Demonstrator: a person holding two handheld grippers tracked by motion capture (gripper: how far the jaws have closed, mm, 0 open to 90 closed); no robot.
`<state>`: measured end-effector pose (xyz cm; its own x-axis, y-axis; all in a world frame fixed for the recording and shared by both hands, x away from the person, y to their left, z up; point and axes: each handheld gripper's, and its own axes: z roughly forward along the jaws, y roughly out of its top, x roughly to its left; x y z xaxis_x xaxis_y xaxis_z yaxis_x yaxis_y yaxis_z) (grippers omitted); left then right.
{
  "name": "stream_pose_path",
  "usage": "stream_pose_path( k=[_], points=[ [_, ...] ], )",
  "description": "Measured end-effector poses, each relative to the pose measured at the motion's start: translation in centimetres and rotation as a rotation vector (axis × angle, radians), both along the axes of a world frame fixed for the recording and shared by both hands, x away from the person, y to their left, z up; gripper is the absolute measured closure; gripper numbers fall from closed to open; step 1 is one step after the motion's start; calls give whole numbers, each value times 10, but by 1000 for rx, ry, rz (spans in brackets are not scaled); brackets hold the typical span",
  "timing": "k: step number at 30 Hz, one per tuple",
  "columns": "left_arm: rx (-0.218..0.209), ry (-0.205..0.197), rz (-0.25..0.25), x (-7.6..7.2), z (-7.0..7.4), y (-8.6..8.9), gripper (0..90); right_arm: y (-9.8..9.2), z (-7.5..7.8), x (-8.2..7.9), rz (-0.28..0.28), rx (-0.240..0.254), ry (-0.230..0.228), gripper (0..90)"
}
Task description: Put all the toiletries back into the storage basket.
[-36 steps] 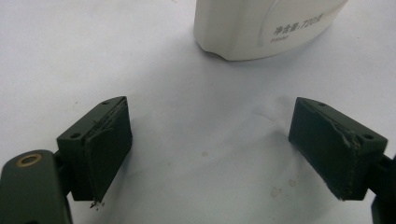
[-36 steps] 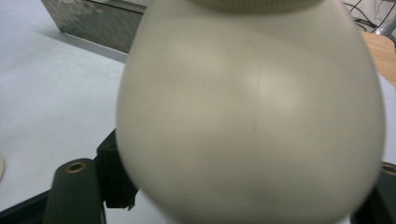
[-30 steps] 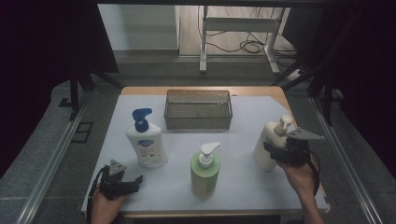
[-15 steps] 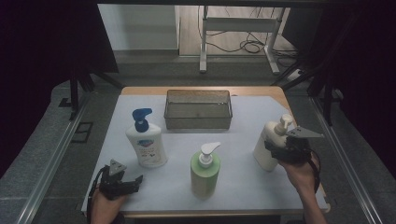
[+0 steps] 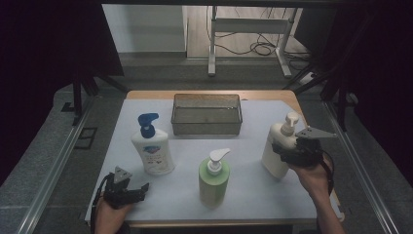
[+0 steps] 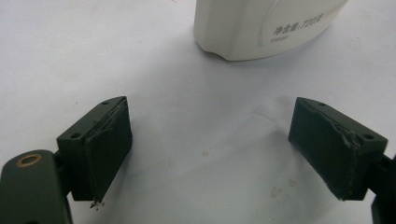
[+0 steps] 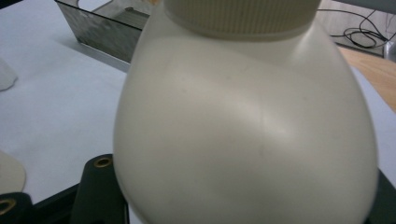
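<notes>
At the near left corner of the counter [image 5: 292, 190], the left tongs [image 5: 139, 191] rest low over the white sheet, held in the person's left hand [image 5: 109, 214]. Their jaws stand wide apart with nothing between them; in the left gripper view only bare sheet lies in the gap, and the base of the blue-pump lotion bottle [image 5: 152, 146] stands just beyond the tips. That white bottle is upright, a little left of the middle. Behind it and toward the centre, a dark clear-walled bin [image 5: 206, 115] sits at the far side of the sheet. Nearer the front edge, around the middle, a green pump bottle [image 5: 214, 178] stands upright, apart from the others. On the right, the cream pump bottle [image 5: 280, 146] stands upright on the sheet, and the right tongs [image 5: 287, 152] are partly closed around its body from the right side; the right gripper view has the bottle's rounded shoulder and ribbed collar right up between the jaws, seemingly gripped.
</notes>
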<state>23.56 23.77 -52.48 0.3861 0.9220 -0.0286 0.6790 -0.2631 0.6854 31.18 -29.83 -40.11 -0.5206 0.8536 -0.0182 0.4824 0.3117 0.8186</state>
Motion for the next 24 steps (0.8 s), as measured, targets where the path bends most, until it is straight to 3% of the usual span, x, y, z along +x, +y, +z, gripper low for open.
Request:
stream_pose_path(
  k=[24],
  points=[
    [-2, -1, 2, 0, 0, 0, 130, 39, 25, 23, 106, 15, -5, 390]
  ],
)
